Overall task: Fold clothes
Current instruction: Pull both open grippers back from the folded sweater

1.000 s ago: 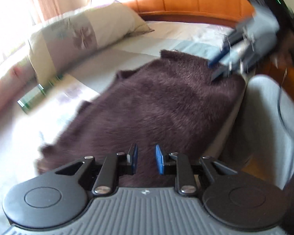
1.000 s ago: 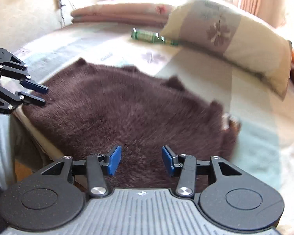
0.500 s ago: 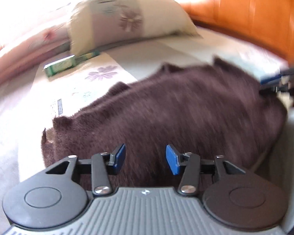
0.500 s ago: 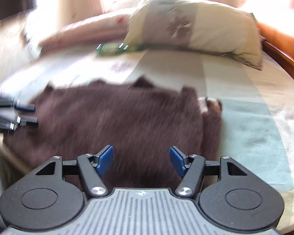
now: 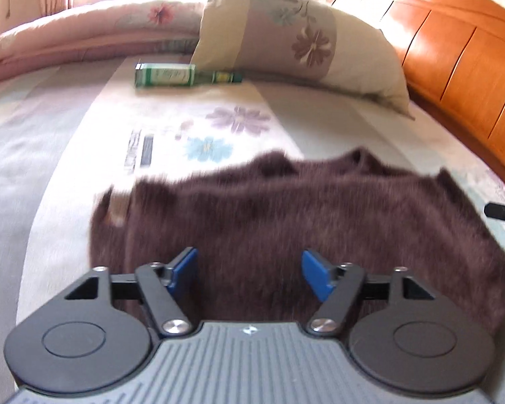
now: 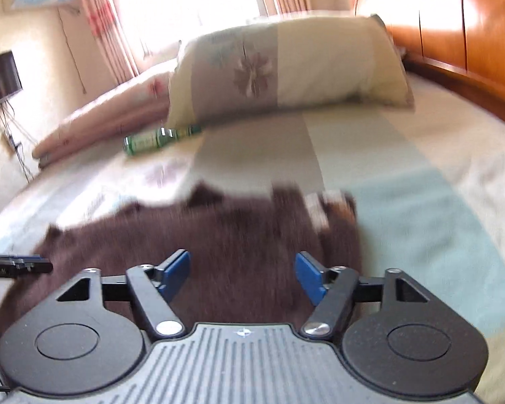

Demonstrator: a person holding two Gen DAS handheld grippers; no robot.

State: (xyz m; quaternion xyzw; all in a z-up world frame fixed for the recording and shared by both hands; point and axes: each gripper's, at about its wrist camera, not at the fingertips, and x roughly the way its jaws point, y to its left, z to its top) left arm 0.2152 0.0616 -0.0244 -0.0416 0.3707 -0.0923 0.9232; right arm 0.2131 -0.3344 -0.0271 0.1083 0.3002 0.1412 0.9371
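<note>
A dark brown fuzzy garment (image 5: 303,215) lies spread flat on the bed, near its front edge; in the right wrist view the same garment (image 6: 219,245) shows a pale label near its right end. My left gripper (image 5: 249,274) hovers over the garment's near left part, its blue-padded jaws opening with nothing pressed between them. Over the near right part my right gripper (image 6: 240,274) hangs, jaws also opening and holding nothing. The other gripper's tip shows at each frame's edge: the right one's tip (image 5: 503,213), the left one's tip (image 6: 17,264).
A floral pillow (image 5: 296,37) leans by the orange wooden headboard (image 5: 464,54). A green box and bottle (image 5: 181,75) lie in front of it. A folded pink quilt (image 5: 84,37) runs along the far side. The striped floral sheet (image 5: 50,175) lies bare left of the garment.
Both grippers' jaws have spread wider. Both views have rolled level and swung across the garment, which now lies flat with the grippers at its two near ends.
</note>
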